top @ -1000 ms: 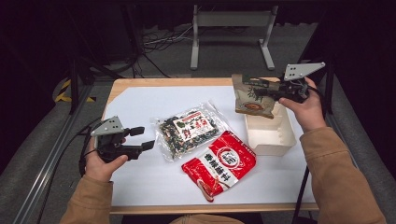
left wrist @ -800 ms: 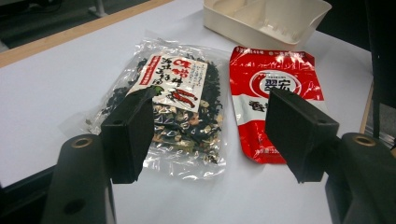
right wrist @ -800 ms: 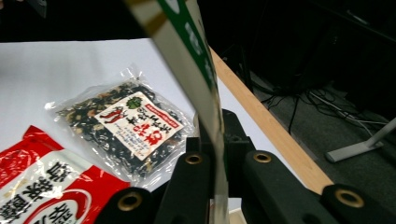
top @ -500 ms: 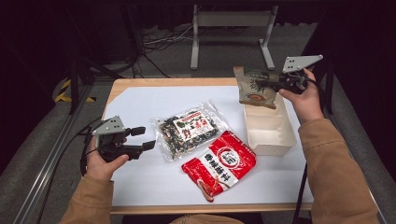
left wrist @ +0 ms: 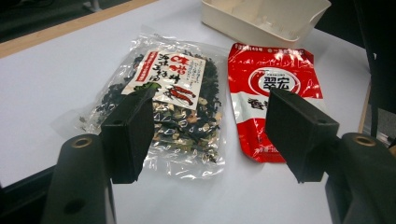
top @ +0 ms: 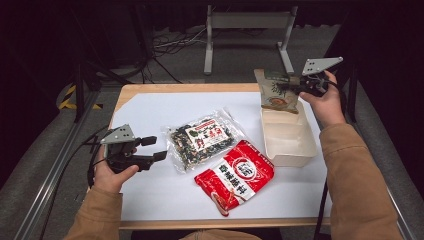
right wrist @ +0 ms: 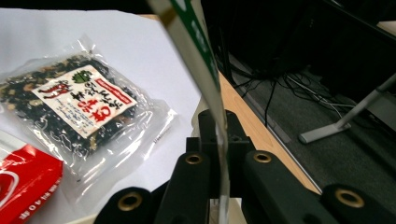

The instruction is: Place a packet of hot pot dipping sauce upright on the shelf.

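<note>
My right gripper (top: 295, 89) is shut on a tan and green snack packet (top: 275, 90), held upright in the air over the far end of a cream plastic bin (top: 292, 145). In the right gripper view the packet's edge (right wrist: 205, 70) stands pinched between the jaws. A clear bag of dark dried mix (top: 201, 139) with a red and white label lies mid-table, and a red pouch (top: 235, 176) lies in front of it. My left gripper (top: 155, 148) rests open on the table at the left; its jaws frame the clear bag (left wrist: 173, 107) and red pouch (left wrist: 271, 93).
The table is covered by a white sheet (top: 150, 115) with a wooden rim at the far edge (top: 185, 88). A metal stand (top: 245, 35) and cables lie on the floor beyond. Dark railings run along both sides.
My right gripper has carried the snack packet away from me toward the far end of the bin, and the packet now hangs more upright. The left gripper has stayed put.
</note>
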The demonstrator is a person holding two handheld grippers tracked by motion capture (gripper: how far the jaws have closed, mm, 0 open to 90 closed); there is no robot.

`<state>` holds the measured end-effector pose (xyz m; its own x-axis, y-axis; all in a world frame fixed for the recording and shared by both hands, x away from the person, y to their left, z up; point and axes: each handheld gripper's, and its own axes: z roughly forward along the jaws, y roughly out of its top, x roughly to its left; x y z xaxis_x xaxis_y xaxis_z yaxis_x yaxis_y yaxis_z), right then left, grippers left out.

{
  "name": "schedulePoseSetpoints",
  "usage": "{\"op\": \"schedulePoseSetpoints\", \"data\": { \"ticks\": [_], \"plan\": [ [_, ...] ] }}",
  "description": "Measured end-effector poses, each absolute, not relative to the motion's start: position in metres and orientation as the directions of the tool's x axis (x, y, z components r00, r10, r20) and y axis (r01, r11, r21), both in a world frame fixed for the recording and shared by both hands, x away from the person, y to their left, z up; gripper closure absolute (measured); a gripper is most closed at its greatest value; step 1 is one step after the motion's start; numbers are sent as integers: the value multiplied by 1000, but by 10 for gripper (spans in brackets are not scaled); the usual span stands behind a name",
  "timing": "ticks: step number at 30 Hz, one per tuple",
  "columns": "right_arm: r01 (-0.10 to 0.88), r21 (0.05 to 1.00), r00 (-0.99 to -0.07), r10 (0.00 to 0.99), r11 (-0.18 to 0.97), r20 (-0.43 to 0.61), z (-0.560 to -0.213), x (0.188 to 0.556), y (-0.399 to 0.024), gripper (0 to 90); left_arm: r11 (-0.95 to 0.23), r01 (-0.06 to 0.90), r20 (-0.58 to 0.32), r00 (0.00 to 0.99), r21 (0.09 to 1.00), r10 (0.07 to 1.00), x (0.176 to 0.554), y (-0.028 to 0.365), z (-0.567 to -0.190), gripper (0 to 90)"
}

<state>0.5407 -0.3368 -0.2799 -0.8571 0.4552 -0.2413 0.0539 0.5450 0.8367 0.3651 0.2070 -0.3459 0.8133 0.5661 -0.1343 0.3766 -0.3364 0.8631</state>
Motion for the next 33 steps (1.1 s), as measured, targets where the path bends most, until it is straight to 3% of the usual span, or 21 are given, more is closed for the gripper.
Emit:
{"op": "schedulePoseSetpoints", "data": {
  "ticks": [33],
  "plan": [
    [139,805,-867,463,577,-183,-314,564,-335,887,-358,374,-122,817,856,563,368,204,-348,334]
  ]
}}
